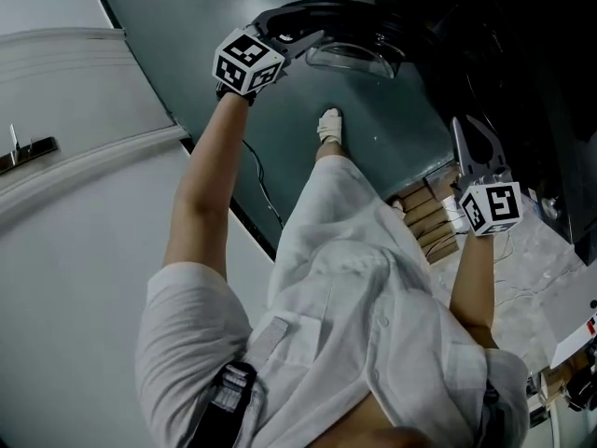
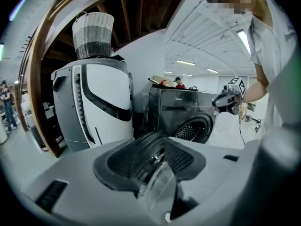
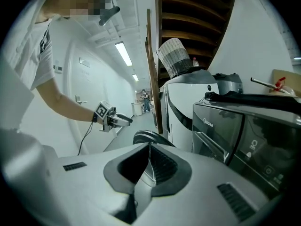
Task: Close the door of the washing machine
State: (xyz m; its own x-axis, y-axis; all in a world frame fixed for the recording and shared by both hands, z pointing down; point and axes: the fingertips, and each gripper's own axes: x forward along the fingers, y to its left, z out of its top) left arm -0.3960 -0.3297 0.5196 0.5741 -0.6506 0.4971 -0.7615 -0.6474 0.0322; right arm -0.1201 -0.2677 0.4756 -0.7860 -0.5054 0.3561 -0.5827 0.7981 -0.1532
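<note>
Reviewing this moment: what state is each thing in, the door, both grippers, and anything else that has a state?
Washing machine door: open, swung out.
Left gripper: jaws apart, with the door's edge apparently in the gap.
Right gripper: jaws together, empty, away from the door.
Basket: upright on top of the white appliance.

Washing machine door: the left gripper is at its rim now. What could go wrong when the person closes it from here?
1. The left gripper has open jaws at the rim of the door, not clamped on it, so it may slip off during the push.
2. The glass bowl of the door lies close to that gripper and could get knocked.
3. A cable trails over the floor not far from the person's foot and might snag.
</note>
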